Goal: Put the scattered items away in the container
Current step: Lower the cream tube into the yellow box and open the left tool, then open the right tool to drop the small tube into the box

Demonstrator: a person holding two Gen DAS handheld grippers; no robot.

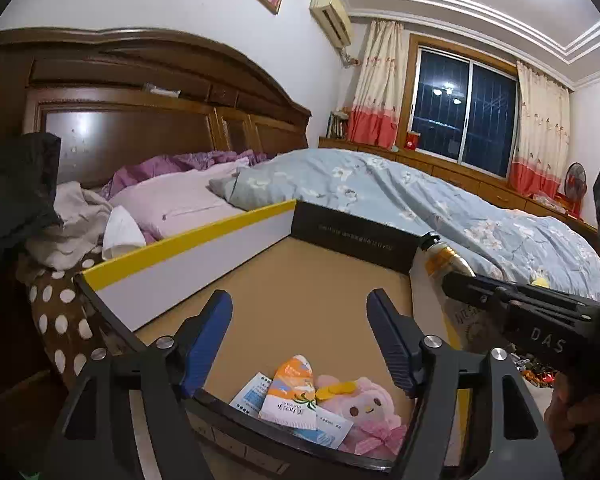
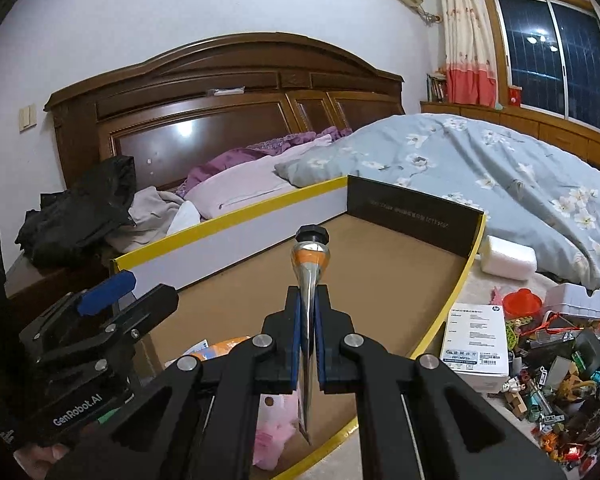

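A large shallow cardboard box (image 1: pixel 188 256) with yellow-edged white walls lies on the bed; it also shows in the right wrist view (image 2: pixel 236 240). In it lie a pink plush toy (image 1: pixel 364 408), an orange sachet (image 1: pixel 292 392) and a blue-white packet (image 1: pixel 248 394). My left gripper (image 1: pixel 300 320) is open and empty above the box's near end. My right gripper (image 2: pixel 308 344) is shut on a silver spouted pouch (image 2: pixel 310 276) with an orange band and black cap, held over the box. The pouch also shows in the left wrist view (image 1: pixel 446 258) at the box's right wall.
Right of the box lie a white HP box (image 2: pixel 476 340), a white foam block (image 2: pixel 508 258), a red cup (image 2: pixel 522 304) and a pile of small toys (image 2: pixel 572 384). A blue floral quilt (image 2: pixel 500 172) covers the bed. Clothes (image 2: pixel 80 208) are heaped at left by the headboard.
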